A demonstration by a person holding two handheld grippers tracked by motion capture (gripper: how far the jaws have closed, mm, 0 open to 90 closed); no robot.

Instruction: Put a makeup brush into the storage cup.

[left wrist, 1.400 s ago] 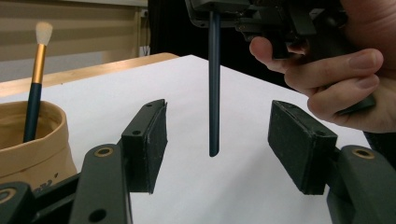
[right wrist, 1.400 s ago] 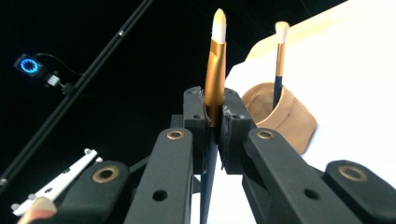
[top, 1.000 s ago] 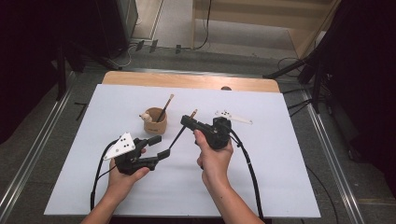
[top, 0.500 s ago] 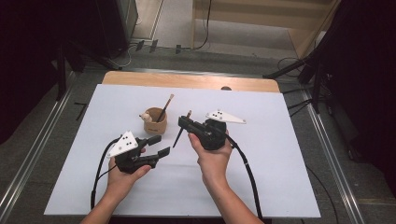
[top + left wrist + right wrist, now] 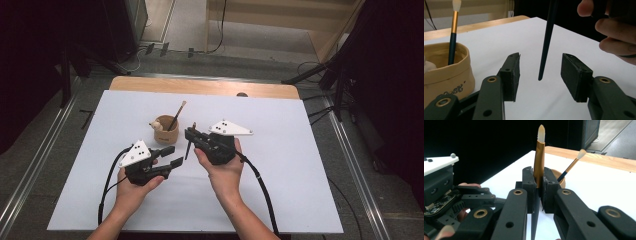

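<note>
Two tools: both at the lower middle of the high view, held over the white worktop (image 5: pixel 300 150).
Left tool (image 5: pixel 170 156): half open, jaws just been closing; the dark brush handle tip hangs between the pads (image 5: pixel 511 75), touching neither.
Right tool (image 5: pixel 190 134): clamped narrow on the brush (image 5: pixel 539 162) at its gold ferrule, bristles up, handle pointing down.
Cup (image 5: pixel 166 131): tan, just beyond both tools at mid-frame, holding a second brush (image 5: pixel 176 115) that leans to the upper right.

Two brushes (image 5: pixel 188 145) (image 5: pixel 176 115), one tan pot (image 5: pixel 166 133), two tongs (image 5: pixel 168 156) (image 5: pixel 190 133), one white table (image 5: pixel 300 165).
</note>
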